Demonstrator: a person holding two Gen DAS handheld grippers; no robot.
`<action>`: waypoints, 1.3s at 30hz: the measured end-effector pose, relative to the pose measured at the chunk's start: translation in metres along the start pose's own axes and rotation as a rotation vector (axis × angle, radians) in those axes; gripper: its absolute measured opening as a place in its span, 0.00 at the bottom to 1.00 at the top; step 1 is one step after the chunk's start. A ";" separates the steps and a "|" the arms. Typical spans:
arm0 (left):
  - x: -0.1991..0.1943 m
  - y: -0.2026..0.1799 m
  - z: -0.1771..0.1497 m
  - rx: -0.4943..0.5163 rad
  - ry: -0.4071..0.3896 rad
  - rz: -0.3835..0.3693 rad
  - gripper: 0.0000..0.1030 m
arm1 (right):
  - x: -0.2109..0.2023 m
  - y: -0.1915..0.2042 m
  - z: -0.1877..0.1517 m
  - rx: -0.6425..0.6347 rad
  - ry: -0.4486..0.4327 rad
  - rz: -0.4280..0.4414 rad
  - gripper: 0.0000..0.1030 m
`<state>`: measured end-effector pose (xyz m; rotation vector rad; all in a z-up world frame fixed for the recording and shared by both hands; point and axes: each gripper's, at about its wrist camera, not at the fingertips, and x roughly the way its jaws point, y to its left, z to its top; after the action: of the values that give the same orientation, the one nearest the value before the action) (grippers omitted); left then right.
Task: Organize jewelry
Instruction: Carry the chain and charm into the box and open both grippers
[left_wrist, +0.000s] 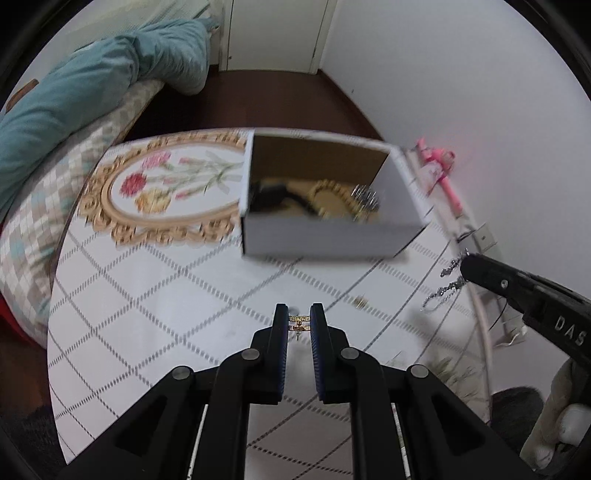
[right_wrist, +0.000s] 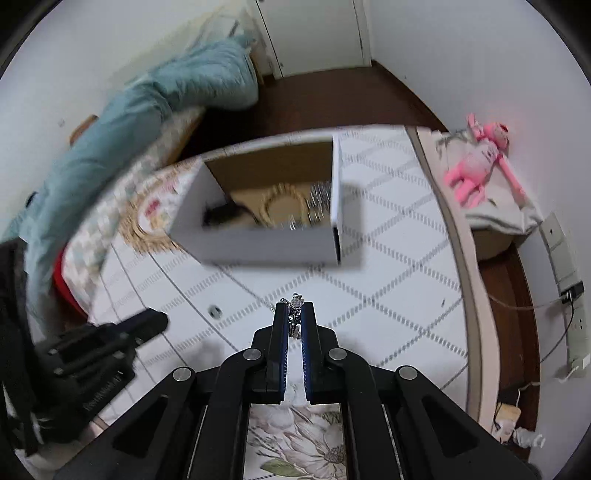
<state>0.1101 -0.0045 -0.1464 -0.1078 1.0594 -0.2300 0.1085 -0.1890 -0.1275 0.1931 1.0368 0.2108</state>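
Note:
My left gripper (left_wrist: 299, 320) is shut on a small gold earring (left_wrist: 298, 322) above the table, in front of the white cardboard box (left_wrist: 325, 236). The box holds a gold beaded bracelet (left_wrist: 328, 194), a silver piece (left_wrist: 365, 197) and a dark item (left_wrist: 273, 194). My right gripper (right_wrist: 294, 314) is shut on a silver chain (right_wrist: 294, 317), which dangles from it in the left wrist view (left_wrist: 445, 286). The box also shows in the right wrist view (right_wrist: 258, 243). A small gold piece (left_wrist: 359, 302) lies on the table. The left gripper shows at the left of the right wrist view (right_wrist: 147, 323).
The table wears a white tablecloth (left_wrist: 166, 295) with a grey diamond pattern and a gold-framed flower print (left_wrist: 166, 188). A bed with a teal quilt (left_wrist: 92, 88) stands at the left. A pink plush toy (right_wrist: 476, 162) lies at the right by the wall.

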 end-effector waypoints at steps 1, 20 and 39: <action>-0.005 -0.002 0.010 0.002 -0.015 -0.010 0.09 | -0.005 0.002 0.010 -0.004 -0.011 0.009 0.07; 0.066 0.019 0.147 0.003 0.030 0.076 0.11 | 0.082 0.002 0.157 0.005 0.073 0.051 0.07; 0.062 0.031 0.118 0.011 -0.034 0.271 1.00 | 0.074 -0.006 0.112 -0.088 0.036 -0.305 0.91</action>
<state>0.2465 0.0082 -0.1481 0.0414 1.0264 0.0108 0.2427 -0.1819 -0.1348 -0.0498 1.0765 -0.0169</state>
